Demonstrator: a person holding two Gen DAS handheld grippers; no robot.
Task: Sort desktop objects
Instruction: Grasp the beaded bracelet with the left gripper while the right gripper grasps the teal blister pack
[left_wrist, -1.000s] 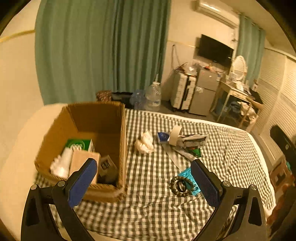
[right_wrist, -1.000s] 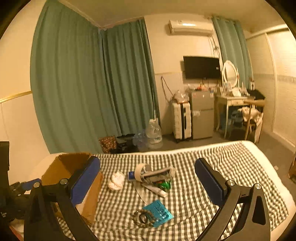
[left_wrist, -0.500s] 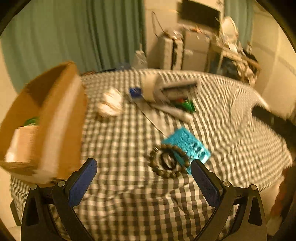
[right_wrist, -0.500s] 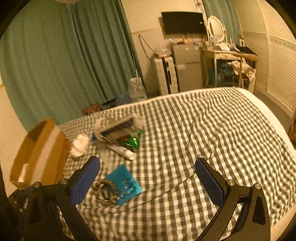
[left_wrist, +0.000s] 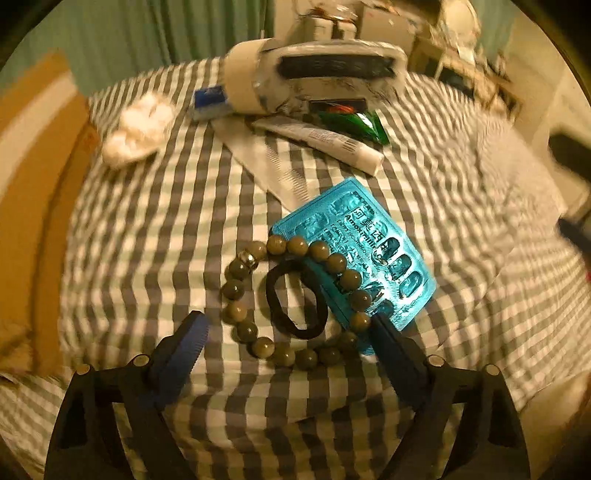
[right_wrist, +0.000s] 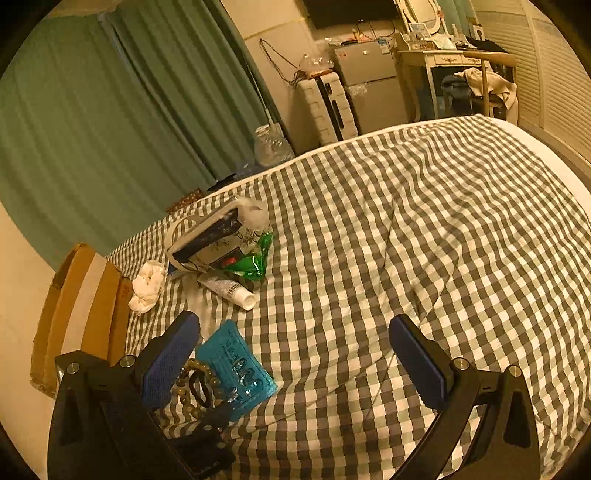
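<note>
A bracelet of olive beads (left_wrist: 233, 289) lies on the checked bedcover, with a black hair tie (left_wrist: 300, 333) inside its ring. Both partly overlap a teal blister pack (left_wrist: 369, 236). My left gripper (left_wrist: 288, 325) points steeply down over the bracelet. Its jaws are closing with the bracelet between them. The right pad is at the beads and the pack's edge; the left pad stands clear of the beads. My right gripper (right_wrist: 293, 326) hangs open over bare cover, with the blister pack (right_wrist: 236, 365) just beside its left finger.
A cardboard box (right_wrist: 81, 314) stands at the left edge of the bed. Behind the bracelet lie a crumpled tissue (left_wrist: 138, 129), a white tube (left_wrist: 332, 142), a green wrapper (left_wrist: 354, 122), a tape roll (left_wrist: 240, 81) and a printed pouch (left_wrist: 332, 70). Checked cover (right_wrist: 443, 221) spreads to the right.
Both grippers have come down toward the bed and tilted downward. The left one now straddles the bracelet and its jaws have narrowed. The box has slid to the left edge of view.
</note>
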